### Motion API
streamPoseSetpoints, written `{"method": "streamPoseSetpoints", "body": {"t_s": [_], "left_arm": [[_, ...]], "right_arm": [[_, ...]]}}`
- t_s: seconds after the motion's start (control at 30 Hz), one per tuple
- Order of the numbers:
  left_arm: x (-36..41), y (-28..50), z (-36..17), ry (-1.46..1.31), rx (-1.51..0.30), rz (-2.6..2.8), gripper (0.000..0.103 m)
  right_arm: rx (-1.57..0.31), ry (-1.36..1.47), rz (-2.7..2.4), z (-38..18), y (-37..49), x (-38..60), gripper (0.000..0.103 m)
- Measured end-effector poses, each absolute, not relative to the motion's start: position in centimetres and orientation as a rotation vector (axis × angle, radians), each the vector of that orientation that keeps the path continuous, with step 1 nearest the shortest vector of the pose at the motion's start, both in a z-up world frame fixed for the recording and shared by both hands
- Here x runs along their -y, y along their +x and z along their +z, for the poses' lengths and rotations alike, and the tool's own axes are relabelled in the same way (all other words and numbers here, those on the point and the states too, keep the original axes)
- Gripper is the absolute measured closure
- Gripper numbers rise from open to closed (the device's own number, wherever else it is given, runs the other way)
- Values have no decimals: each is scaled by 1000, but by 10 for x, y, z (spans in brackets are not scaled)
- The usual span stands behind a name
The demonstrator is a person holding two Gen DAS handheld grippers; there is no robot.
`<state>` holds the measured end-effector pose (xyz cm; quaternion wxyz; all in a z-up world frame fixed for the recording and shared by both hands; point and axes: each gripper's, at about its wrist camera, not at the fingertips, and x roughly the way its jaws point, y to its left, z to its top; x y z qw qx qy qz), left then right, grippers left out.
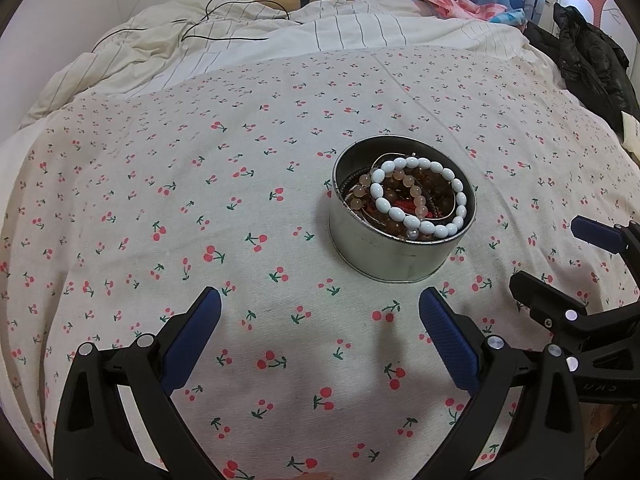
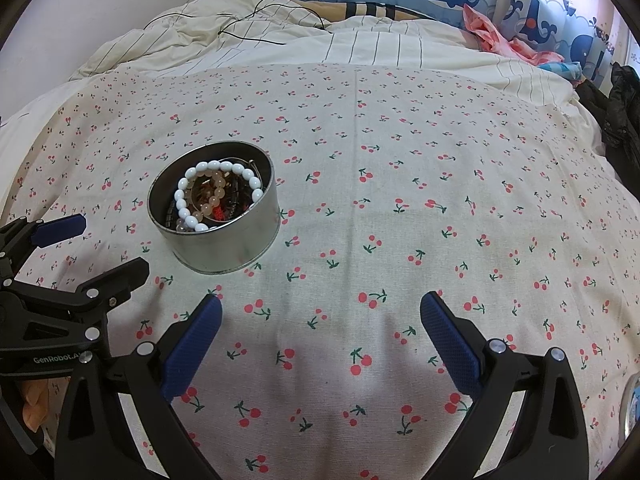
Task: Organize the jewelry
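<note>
A round tin of bracelets sits on the cherry-print bed cover, a white bead bracelet on top. The left tool and right tool gape wide, empty, near it.

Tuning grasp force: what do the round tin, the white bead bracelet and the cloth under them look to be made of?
Round tin: thin metal, brushed silver-grey, dull sheen and scuffs on its wall.
White bead bracelet: glossy opaque oval beads, likely glass, ceramic or plastic; cannot tell which.
Cherry-print cloth: matte woven fabric, cotton-like, with a visible fold crease.
</note>
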<state>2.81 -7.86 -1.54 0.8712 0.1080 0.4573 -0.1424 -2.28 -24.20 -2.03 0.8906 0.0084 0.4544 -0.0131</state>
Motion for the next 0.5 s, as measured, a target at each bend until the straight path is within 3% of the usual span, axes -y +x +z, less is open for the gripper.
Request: {"method": "streamPoseSetpoints", "body": {"t_s": [0.5], "left_arm": [[74, 31, -19, 198, -983, -317, 8]], "right_arm": [[-943, 19, -29, -20, -23, 240, 8]]}}
